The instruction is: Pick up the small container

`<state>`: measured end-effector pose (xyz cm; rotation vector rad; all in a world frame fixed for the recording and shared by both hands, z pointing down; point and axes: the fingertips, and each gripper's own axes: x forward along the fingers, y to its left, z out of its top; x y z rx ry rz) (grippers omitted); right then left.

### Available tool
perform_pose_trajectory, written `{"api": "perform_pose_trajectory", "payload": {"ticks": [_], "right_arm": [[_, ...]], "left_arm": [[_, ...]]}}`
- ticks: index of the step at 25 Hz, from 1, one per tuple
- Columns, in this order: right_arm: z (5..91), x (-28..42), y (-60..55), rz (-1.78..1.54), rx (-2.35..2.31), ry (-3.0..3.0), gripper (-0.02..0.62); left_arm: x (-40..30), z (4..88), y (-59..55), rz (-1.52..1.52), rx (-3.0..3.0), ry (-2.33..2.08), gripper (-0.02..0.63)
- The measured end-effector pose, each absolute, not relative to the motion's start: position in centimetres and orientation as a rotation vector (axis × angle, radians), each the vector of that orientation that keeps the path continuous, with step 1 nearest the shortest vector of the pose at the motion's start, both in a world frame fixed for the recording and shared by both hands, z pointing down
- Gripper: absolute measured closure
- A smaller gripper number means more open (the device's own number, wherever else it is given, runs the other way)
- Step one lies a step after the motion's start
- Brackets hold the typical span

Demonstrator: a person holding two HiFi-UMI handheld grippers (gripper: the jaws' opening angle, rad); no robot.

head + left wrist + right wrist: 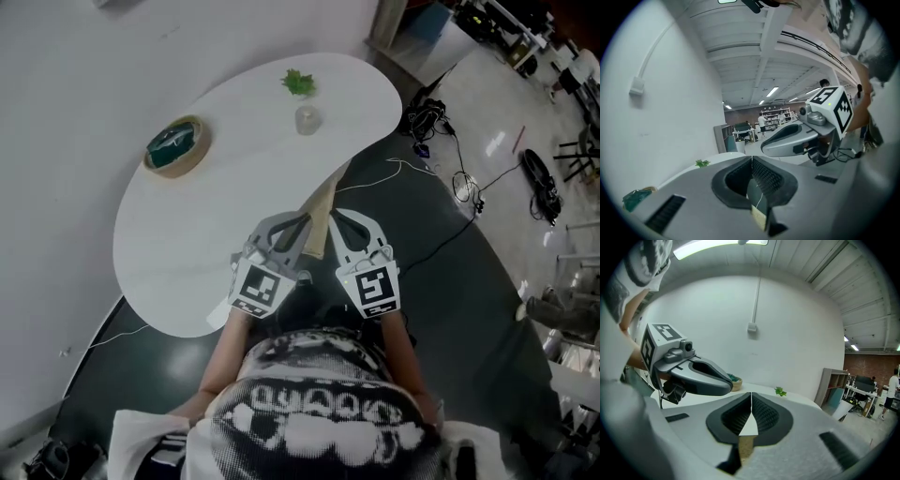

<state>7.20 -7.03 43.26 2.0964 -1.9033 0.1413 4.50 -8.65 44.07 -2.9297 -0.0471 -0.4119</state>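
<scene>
The small clear container (pixel 307 119) stands upright on the far part of the white table (pixel 234 206), just this side of a green leafy sprig (pixel 298 82). Both grippers hover side by side at the table's near edge, well short of the container. My left gripper (pixel 284 221) has its jaws closed together with nothing between them, tips meeting in its own view (pixel 751 160). My right gripper (pixel 341 217) is likewise shut and empty (pixel 751 394). Neither gripper view shows the container; the sprig (pixel 779 391) shows in both.
A round woven bowl with green contents (pixel 176 145) sits at the table's left side. A tan wooden table leg (pixel 319 220) slants between the grippers. Cables (pixel 459 183) lie on the dark floor to the right. A white wall borders the table's left.
</scene>
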Motion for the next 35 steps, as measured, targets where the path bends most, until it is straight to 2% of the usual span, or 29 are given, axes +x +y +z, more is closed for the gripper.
{"api": "perform_pose_trajectory", "payload": {"ticks": [22,35], "right_arm": [[44.4,9.0,-13.0,0.186,1.967,-1.984,0.594],[46.7,17.1,-18.8,0.184,1.767,-2.134,0.592]], "left_arm": [[6.2,44.8,-14.4,-0.431,-2.986,0.084,0.601],[12.4,45.7,-19.4,-0.496,-2.978,0.378,0.601]]}}
